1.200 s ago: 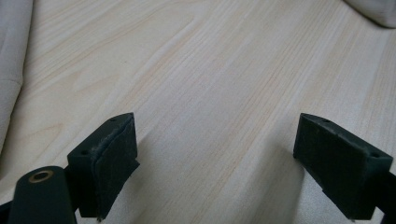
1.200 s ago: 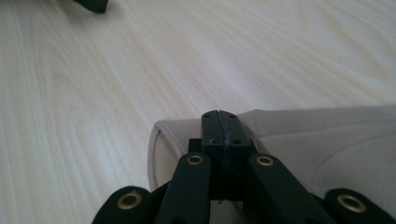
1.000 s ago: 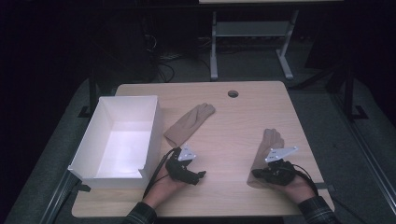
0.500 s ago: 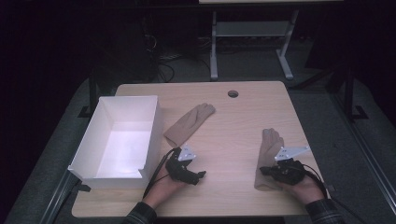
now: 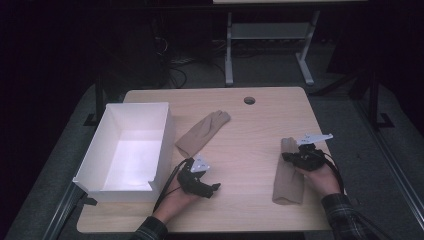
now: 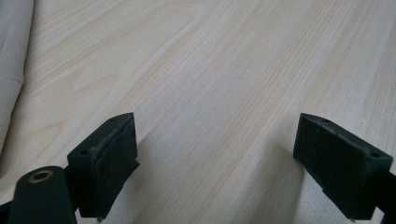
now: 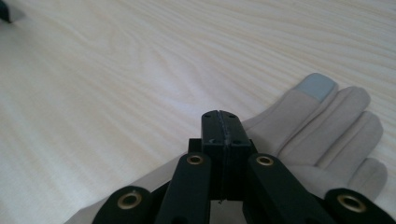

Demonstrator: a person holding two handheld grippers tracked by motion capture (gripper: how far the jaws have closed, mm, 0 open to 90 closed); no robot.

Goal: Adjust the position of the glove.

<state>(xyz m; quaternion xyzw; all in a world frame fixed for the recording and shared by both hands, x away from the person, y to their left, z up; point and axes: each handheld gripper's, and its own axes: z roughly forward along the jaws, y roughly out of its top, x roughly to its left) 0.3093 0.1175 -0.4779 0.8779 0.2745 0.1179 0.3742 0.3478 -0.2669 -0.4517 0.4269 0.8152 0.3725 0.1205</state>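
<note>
The right gripper (image 5: 295, 156) is seen on the right glove (image 5: 289, 172) – its fingers are closed, apparently pinching the cloth. The glove's long axis runs near to far. The left gripper (image 6: 224, 163) is wide open, empty, over the desk (image 5: 250, 130); the second glove (image 5: 202, 134) lies beyond it, beside the box (image 5: 100, 150).

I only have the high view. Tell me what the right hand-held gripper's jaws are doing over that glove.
Observer: The right hand-held gripper has its jaws pressed together, above the tan glove; whether fabric is pinched between them I cannot tell.
Operator: Report any detail on that glove.
Observer: One fingertip carries a grey patch.
Operator: Now give me the left jaws.
Observer: The left hand-held gripper stands wide open over bare table, nothing between its jaws.
Operator: Say what lies near it.
Observer: A pale fabric edge, probably the second glove, sits at the left edge of the left gripper view.
</note>
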